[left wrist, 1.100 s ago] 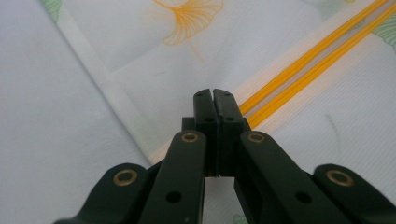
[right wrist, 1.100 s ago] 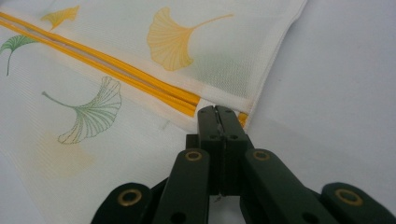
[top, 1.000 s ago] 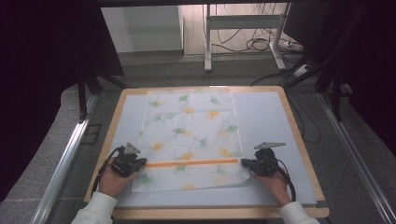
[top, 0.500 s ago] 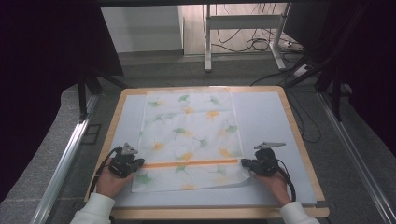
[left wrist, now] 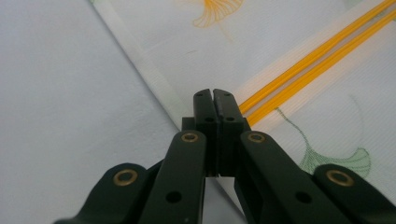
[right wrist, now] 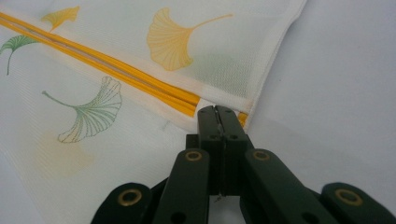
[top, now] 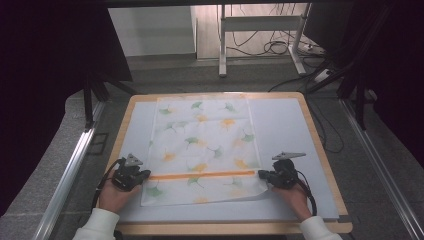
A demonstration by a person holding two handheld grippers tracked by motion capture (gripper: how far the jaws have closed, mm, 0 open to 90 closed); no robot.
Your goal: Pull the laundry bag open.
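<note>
A pale grey surface with a wooden rim (top: 310, 130) fills the middle of the high view. On it lies a white cloth printed with green and orange ginkgo leaves and an orange stripe (top: 205, 145), spread flat at centre. At lower left, the left hand (top: 114, 196) rests low, its left gripper (top: 145, 175) pointing right, fingers (left wrist: 205, 105) pressed together at the cloth's left edge by the stripe. At lower right, the right gripper (top: 262, 174) points left, fingers (right wrist: 224, 116) closed on the cloth's right edge.
</note>
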